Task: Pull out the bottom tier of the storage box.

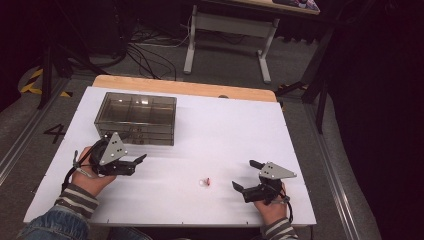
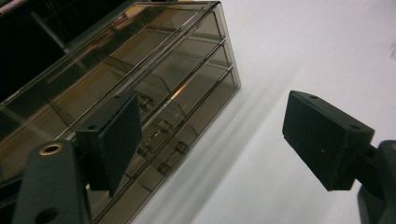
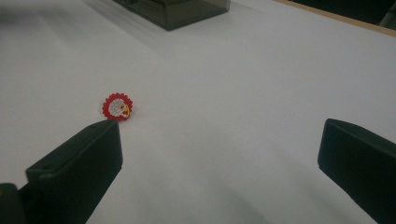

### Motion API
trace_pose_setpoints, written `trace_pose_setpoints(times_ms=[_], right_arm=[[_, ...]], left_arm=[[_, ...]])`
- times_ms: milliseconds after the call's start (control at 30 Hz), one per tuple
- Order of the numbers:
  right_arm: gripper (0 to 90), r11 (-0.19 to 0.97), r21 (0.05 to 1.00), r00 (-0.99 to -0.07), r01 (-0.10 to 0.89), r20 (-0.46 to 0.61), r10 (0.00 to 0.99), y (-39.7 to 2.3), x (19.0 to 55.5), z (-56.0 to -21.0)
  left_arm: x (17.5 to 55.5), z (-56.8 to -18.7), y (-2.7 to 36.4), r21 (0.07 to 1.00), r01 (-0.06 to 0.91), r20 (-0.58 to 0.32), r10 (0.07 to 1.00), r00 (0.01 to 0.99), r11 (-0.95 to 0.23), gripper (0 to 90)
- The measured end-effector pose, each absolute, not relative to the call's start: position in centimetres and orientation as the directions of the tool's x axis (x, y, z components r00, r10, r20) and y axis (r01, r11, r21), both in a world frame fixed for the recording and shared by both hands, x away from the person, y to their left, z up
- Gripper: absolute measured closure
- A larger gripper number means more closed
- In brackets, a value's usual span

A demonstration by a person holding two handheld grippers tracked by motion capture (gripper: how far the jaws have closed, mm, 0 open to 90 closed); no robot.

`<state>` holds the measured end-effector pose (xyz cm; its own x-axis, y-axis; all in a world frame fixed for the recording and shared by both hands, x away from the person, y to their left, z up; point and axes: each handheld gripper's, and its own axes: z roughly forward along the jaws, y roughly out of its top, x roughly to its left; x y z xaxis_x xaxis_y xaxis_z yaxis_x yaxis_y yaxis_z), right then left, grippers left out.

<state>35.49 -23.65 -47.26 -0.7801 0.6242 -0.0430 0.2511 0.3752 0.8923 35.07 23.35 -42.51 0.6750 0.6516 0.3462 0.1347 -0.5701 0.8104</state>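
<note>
1. Desk (image 1: 210,125): white top with a wooden strip along its far edge; your forearms come in from the near edge.
2. Drawer box (image 1: 136,118): smoky clear plastic, standing at the far left of the desk. Your left tongs view shows stacked drawers with small round knobs (image 2: 164,126) on their fronts.
3. Left tongs (image 1: 136,159): in your left hand, just in front of the drawer box and pointing to the right. The jaws stand fairly wide with nothing between them; one pad (image 2: 116,135) sits close before the drawer fronts, touching none.
4. Right tongs (image 1: 244,175): in your right hand near the desk's near right edge. Jaws wide apart and empty.
5. Badge (image 3: 117,107): small, round, red-rimmed with a white centre, lying flat on the desk between your two hands, nearer the right tongs and just beyond one jaw tip.
</note>
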Motion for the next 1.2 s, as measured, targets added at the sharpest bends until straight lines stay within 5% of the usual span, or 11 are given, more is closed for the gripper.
trace_pose_setpoints(times_ms=[1200], right_arm=[[1.0, 0.384, 0.888, -0.784, 0.252, -0.045, 0.619, -23.6, 35.5, -47.3]], left_arm=[[33.9, -44.1, 22.2, 0.581, -0.013, 0.694, 0.487, 0.53, -0.814, 39.1]])
